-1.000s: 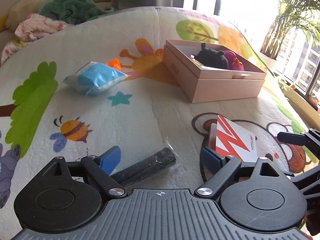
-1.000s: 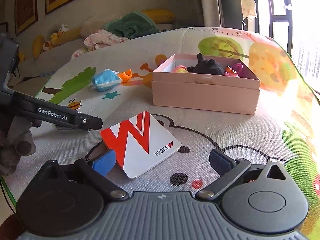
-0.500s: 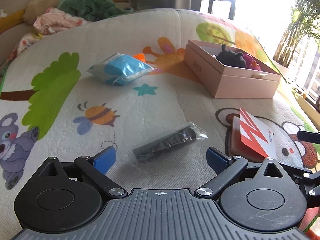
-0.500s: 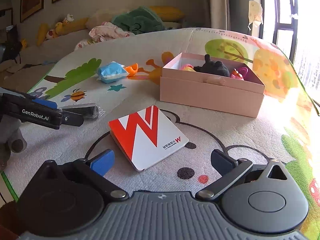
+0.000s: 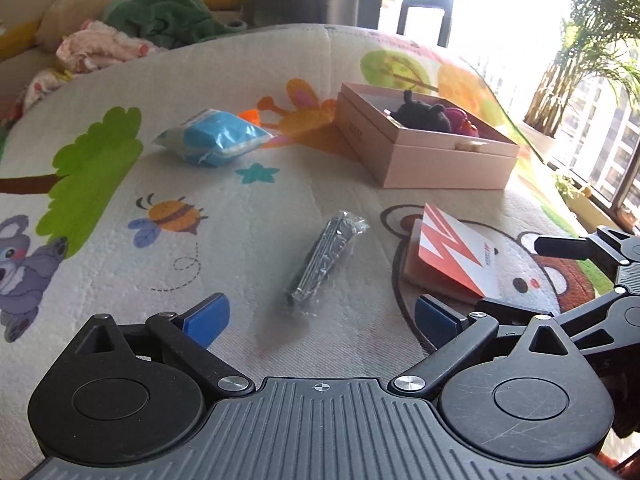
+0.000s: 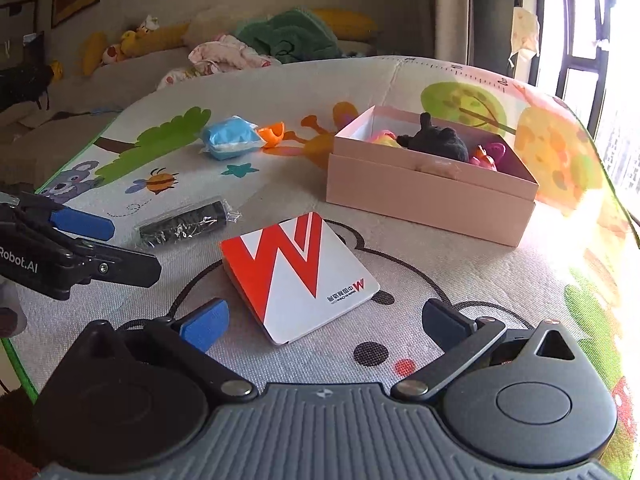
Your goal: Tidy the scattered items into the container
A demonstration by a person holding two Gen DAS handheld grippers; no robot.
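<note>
An open pink box (image 5: 436,156) (image 6: 424,196) stands on the play mat and holds a black plush toy (image 6: 440,142) and other small toys. A black bar in clear wrap (image 5: 326,256) (image 6: 184,224) lies just ahead of my open, empty left gripper (image 5: 322,318). A red and white flat box (image 6: 298,272) (image 5: 452,256) lies just ahead of my open, empty right gripper (image 6: 324,320). A blue packet (image 5: 214,142) (image 6: 230,142) and an orange piece (image 6: 272,132) lie farther back on the mat.
The mat (image 5: 248,208) covers a raised surface whose near left edge shows in the right wrist view (image 6: 16,360). A sofa with clothes and cushions (image 6: 256,44) stands behind. A window and a potted plant (image 5: 580,60) are at the right. The left gripper (image 6: 60,248) shows at the left.
My left gripper has pulled back and swung round, so the wrapped black bar now lies farther ahead and points away. My right gripper has backed off a little from the red and white box.
</note>
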